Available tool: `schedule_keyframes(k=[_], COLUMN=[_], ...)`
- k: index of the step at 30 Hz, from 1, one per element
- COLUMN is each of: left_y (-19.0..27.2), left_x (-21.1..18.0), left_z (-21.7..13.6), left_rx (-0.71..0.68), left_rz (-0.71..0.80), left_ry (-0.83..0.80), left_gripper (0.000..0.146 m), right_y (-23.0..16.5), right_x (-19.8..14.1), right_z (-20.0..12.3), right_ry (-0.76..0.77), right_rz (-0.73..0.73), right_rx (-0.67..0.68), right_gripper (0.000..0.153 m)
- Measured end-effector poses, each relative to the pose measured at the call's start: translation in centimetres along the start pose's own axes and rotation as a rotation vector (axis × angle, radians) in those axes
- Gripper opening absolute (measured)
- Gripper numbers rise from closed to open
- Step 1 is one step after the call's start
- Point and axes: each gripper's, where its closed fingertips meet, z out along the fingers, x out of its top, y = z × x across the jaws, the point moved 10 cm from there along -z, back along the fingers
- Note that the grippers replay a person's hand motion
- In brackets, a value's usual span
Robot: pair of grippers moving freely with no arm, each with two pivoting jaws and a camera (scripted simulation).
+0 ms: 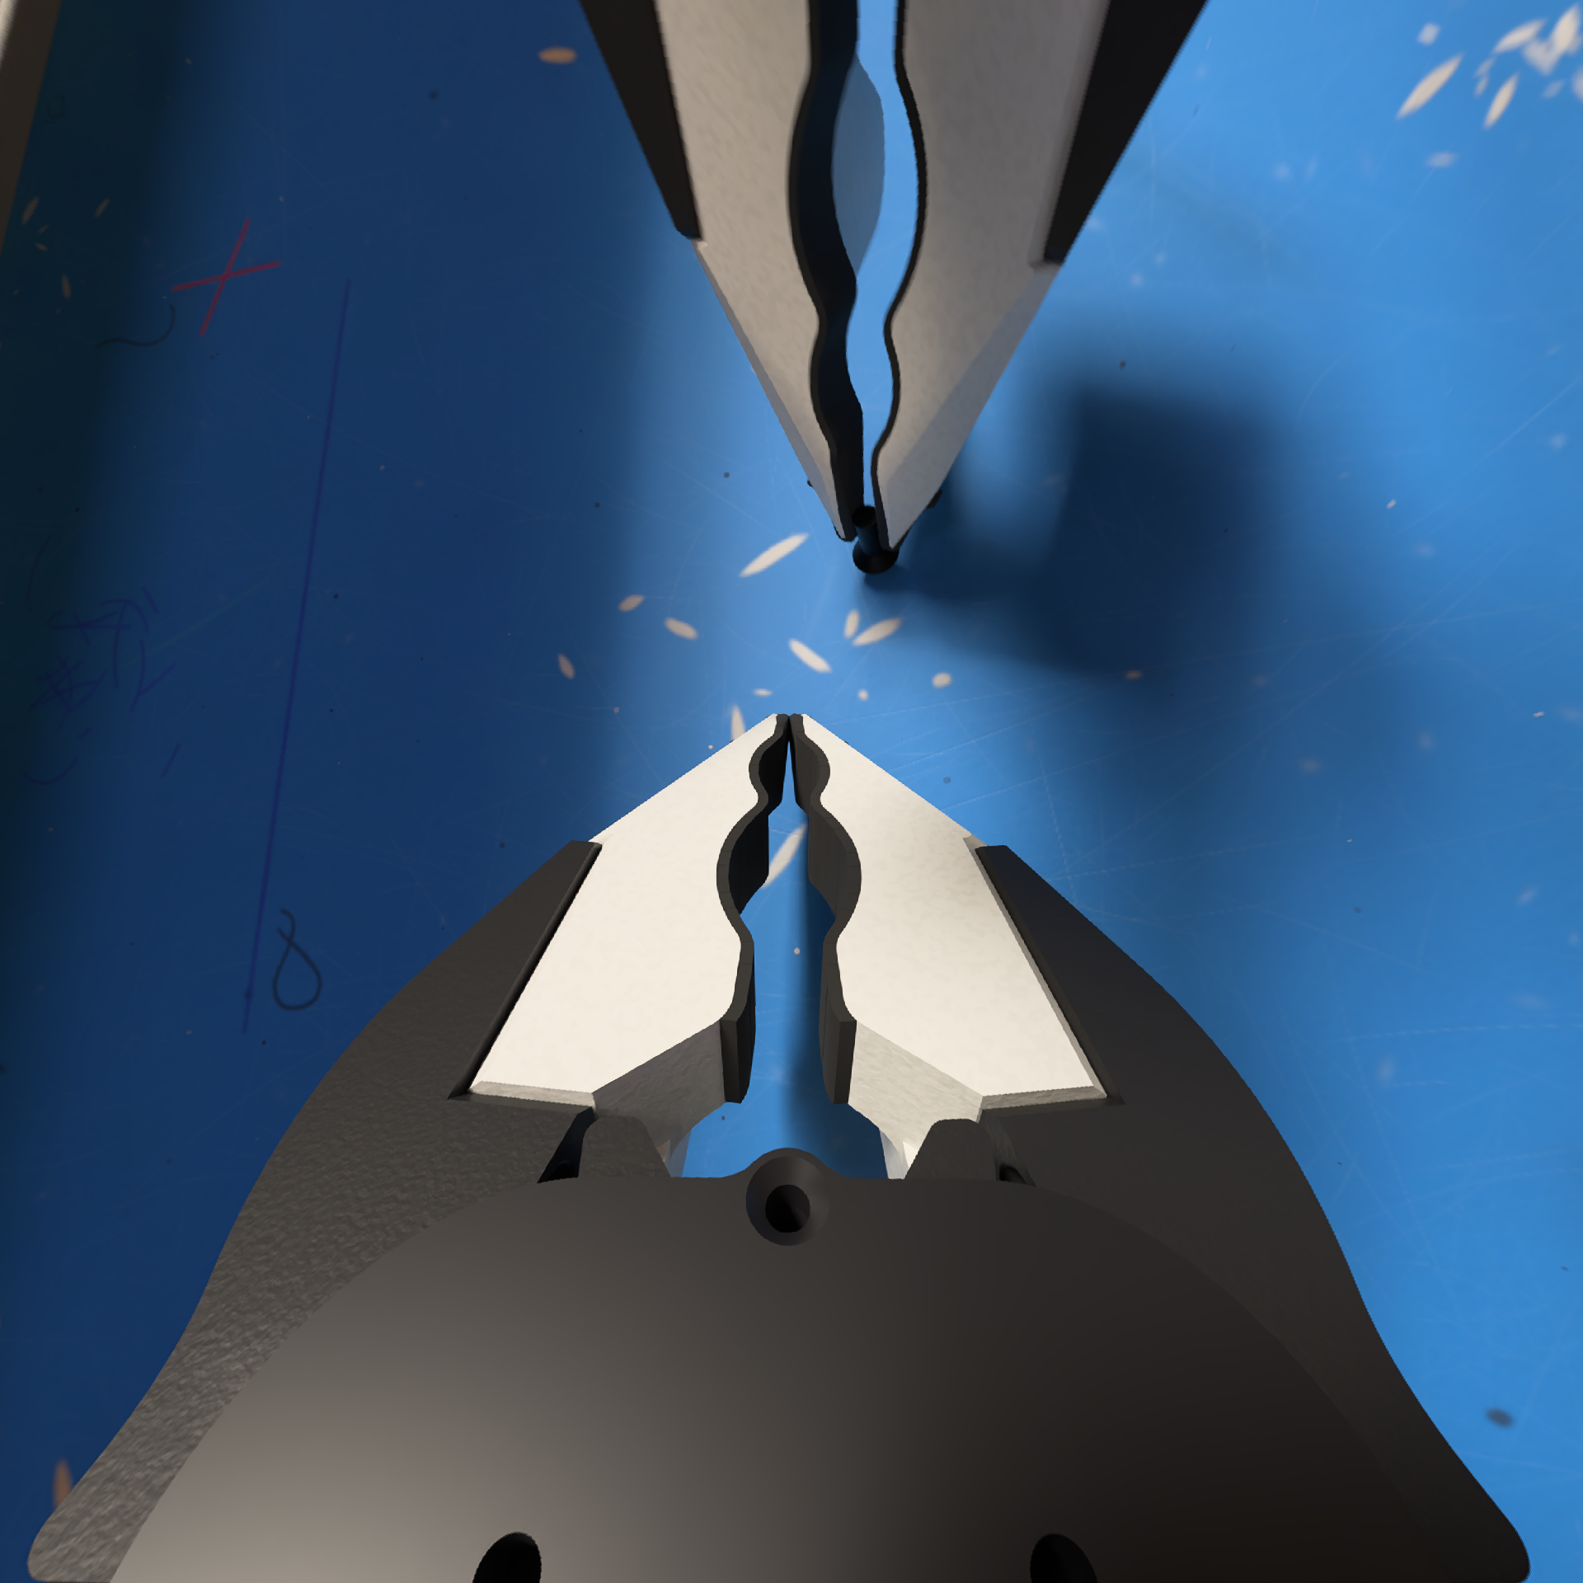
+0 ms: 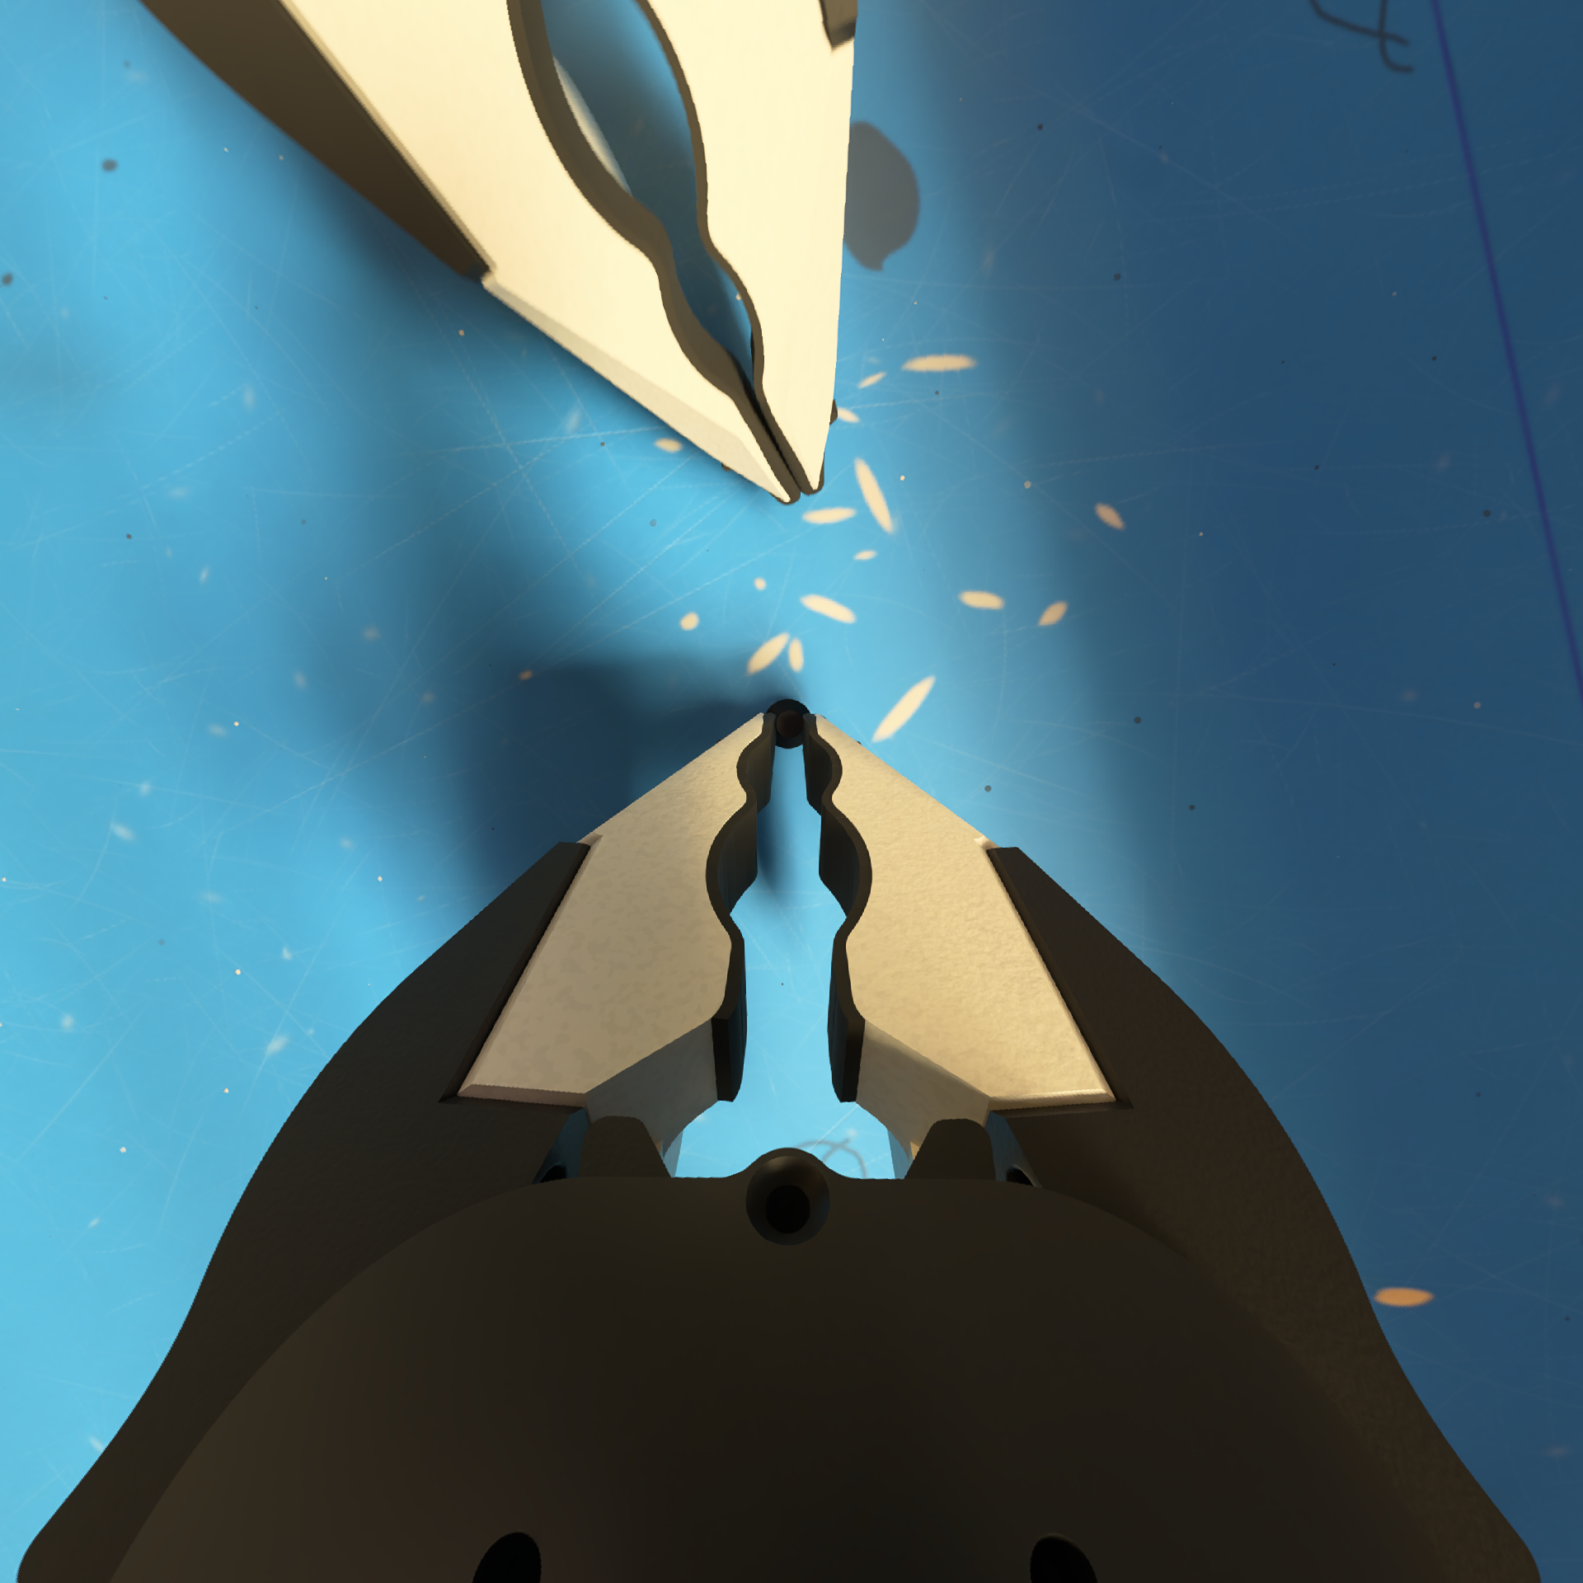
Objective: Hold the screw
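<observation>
Screw (image 2: 787,726), small, dark, metal, pinched at right gripper (image 2: 788,724) tips above scuffed blue bench (image 2: 257,600); left gripper (image 1: 787,719) pressed together, holding nothing.

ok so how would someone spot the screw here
Start from the blue mat scattered with pale flecks. Two grippers meet tip to tip over it; look at the right gripper. The screw is the small dark round thing pinched between its fingertips; the left gripper is shut on nothing.
</observation>
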Motion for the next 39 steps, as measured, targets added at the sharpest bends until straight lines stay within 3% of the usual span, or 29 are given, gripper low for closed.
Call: schedule_keyframes(k=[8,18,24,27,33,39], left_y=[-1.1,-0.8,-0.4,-0.4,-0.5,-0.4], left_x=[-0.7,-0.8,-0.5,-0.6,-0.8,-1.0], left_z=[-0.7,-0.6,-0.9,-1.0,-1.2,-0.9], left_rx=[0.013,-0.065,-0.124,-0.121,-0.134,-0.192], left_rz=[-0.061,-0.121,-0.15,-0.132,-0.149,-0.194], left_ry=[-0.02,-0.122,-0.169,-0.177,-0.208,-0.2], left_gripper=[0.004,0.001,0.006,0.013,0.013,0.011], right_y=[0.3,0.4,0.2,0.1,-0.9,-1.4], right_x=[-0.2,-0.4,-0.2,-0.2,0.2,0.8], right_z=[0.1,0.3,0.3,0.4,0.4,1.1], right_ry=[-0.026,-0.048,-0.04,-0.048,-0.046,-0.043], right_rz=[0.031,0.074,0.09,0.088,0.046,0.033], right_rx=[-0.011,-0.016,0.009,0.018,0.093,0.063], right_gripper=[0.006,0.006,0.006,0.006,0.006,0.006])
